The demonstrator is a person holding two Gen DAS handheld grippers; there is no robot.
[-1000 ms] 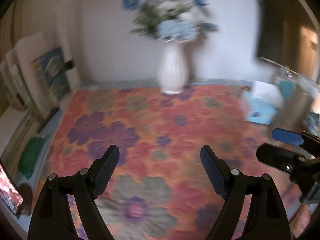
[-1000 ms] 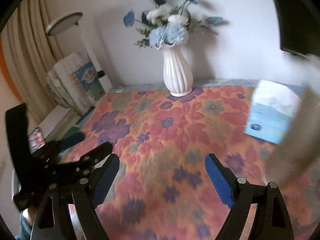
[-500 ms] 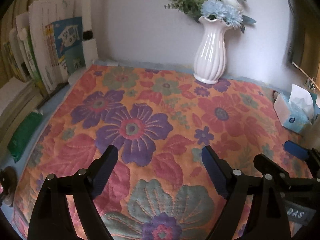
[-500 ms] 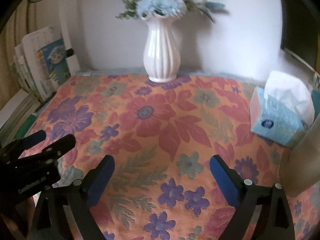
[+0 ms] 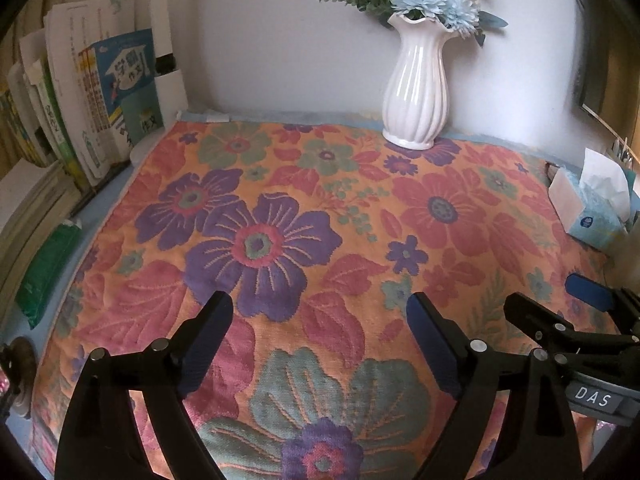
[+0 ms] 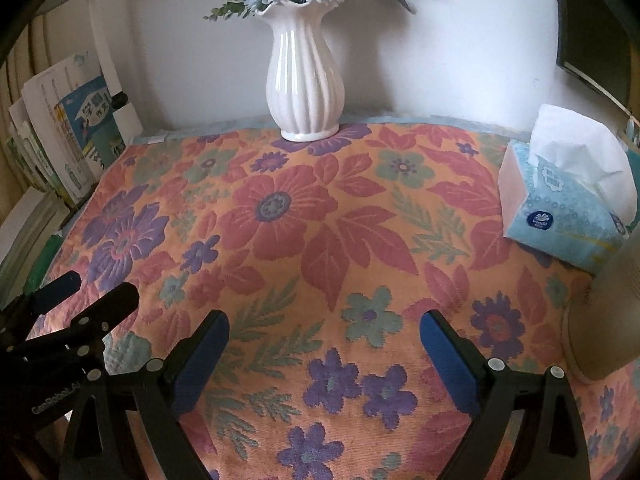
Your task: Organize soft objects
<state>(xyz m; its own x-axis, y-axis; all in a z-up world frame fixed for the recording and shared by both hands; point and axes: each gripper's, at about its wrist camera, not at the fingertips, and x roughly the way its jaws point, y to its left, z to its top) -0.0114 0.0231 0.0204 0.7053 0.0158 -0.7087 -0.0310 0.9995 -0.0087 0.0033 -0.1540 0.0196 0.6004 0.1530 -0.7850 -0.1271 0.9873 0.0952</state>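
We are holding the left gripper and the right gripper side by side above the near edge of the floral cloth, both with jaws standing wide apart and gripping nothing. The cloth is lying spread flat over the bench, with the white vase of blue flowers standing on its far edge against the wall. The tissue box is sitting at the cloth's right side, and books are leaning upright past its left edge.
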